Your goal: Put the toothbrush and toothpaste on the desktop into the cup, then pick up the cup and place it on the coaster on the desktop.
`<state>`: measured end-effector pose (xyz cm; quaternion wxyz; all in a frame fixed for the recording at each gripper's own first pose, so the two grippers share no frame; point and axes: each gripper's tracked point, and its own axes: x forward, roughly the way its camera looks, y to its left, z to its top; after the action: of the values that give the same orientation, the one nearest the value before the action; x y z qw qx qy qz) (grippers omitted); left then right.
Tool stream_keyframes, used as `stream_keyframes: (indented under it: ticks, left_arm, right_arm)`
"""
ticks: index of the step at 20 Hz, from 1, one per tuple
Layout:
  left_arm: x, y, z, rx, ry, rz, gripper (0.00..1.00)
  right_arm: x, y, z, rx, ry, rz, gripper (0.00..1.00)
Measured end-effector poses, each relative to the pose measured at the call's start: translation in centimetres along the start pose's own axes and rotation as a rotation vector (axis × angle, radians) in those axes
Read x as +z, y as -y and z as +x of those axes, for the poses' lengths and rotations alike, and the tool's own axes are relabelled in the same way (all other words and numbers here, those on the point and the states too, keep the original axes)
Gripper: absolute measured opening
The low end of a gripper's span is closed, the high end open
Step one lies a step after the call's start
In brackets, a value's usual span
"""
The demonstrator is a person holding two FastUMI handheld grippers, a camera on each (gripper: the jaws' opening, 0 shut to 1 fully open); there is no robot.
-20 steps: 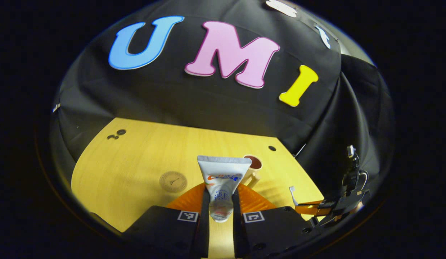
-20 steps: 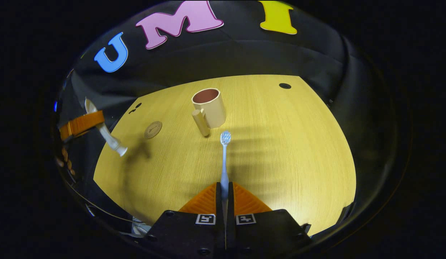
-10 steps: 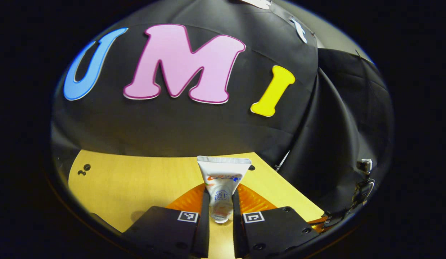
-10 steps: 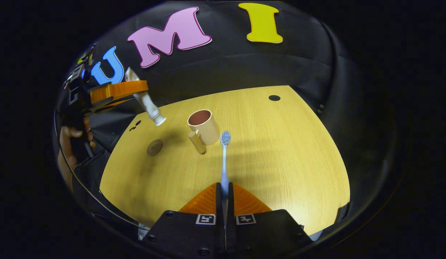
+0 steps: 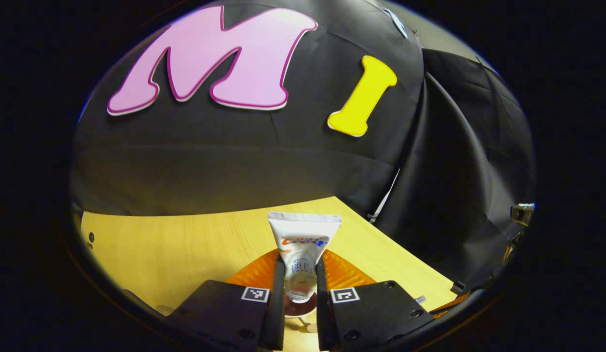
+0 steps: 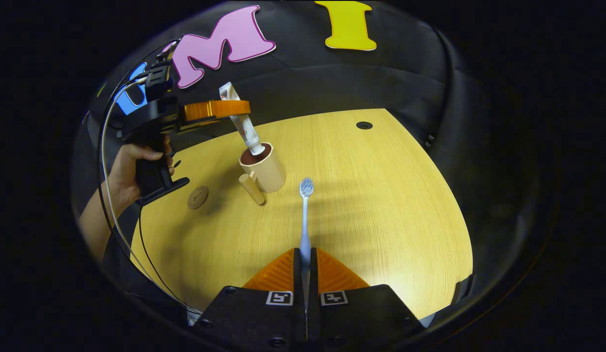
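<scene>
Between the fingers of the left gripper (image 5: 297, 288) in the left gripper view, the toothpaste (image 5: 303, 249) is pinched near its capped end, crimped flat tail pointing away; the fingers are narrow and press on both sides of the soft plastic tube. Half a second ago the same view had only bare table (image 5: 185, 244) under the cap; now the dark mouth of the cup (image 5: 298, 310) sits just under it, so the tube has come over its target. Beyond it the pale wood-grain top runs to its far edge and far right corner against the black cloth wall. Over in the right gripper view, the right gripper (image 6: 305, 274) is closed tight on the handle end of the toothbrush (image 6: 305, 215), a slim light-blue stick with a bristled head pointing toward the cup (image 6: 266, 171), which stands near the far left part of the table (image 6: 391, 195). The cup is a smooth cream cylinder with a brown inside and a stubby peg handle. A second ago the left gripper (image 6: 214, 110) hung off the left edge; now, held by a hand (image 6: 131, 168), it is above the cup, the tube tilted with its cap at the rim. Release looks near. The coaster (image 6: 198, 197), a small round brown disc, lies just left of the cup.
</scene>
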<state>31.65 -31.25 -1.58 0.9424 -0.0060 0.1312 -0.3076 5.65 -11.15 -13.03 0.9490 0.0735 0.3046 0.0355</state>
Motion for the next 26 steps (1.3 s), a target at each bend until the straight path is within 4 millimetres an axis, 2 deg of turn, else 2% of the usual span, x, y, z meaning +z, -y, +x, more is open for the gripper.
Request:
stream_keyframes:
  ticks: [4, 8, 11, 13, 14, 15, 18, 22, 26]
  left_arm:
    - [-1.8, -0.6, 1.7, 0.008, -0.028, 0.004, 0.31]
    - [-3.6, -1.5, 2.4, 0.029, -0.058, 0.005, 0.31]
    - [-4.4, -2.3, 3.0, 0.061, -0.073, -0.013, 0.36]
    - [-5.3, -2.4, 2.9, 0.071, -0.090, -0.037, 0.49]
    - [-4.8, -2.7, 2.8, 0.083, -0.072, -0.042, 0.59]
    - [-4.1, -2.8, 2.4, 0.091, -0.041, -0.044, 0.44]
    - [-1.3, -3.1, 0.0, 0.115, 0.048, -0.052, 0.97]
    - [2.2, -4.7, -5.5, 0.190, 0.177, -0.065, 0.98]
    - [3.2, -6.9, -12.0, 0.275, 0.245, -0.099, 0.98]
  right_arm:
    - [0.3, 0.3, 0.9, -0.004, -0.013, 0.003, 0.06]
    - [-0.1, 0.0, 1.9, 0.003, -0.026, -0.003, 0.06]
    - [0.1, -0.3, 2.3, 0.011, -0.026, -0.010, 0.06]
    - [0.3, -0.6, 2.5, 0.021, -0.021, -0.009, 0.06]
    - [0.5, -0.7, 2.5, 0.025, -0.019, -0.010, 0.06]
    - [0.9, -0.8, 2.6, 0.030, -0.013, -0.010, 0.06]
    - [2.5, -1.7, 2.8, 0.052, 0.017, -0.022, 0.06]
    - [6.1, -3.6, 3.2, 0.096, 0.086, -0.052, 0.06]
    - [11.2, -6.5, 3.3, 0.148, 0.192, -0.086, 0.06]
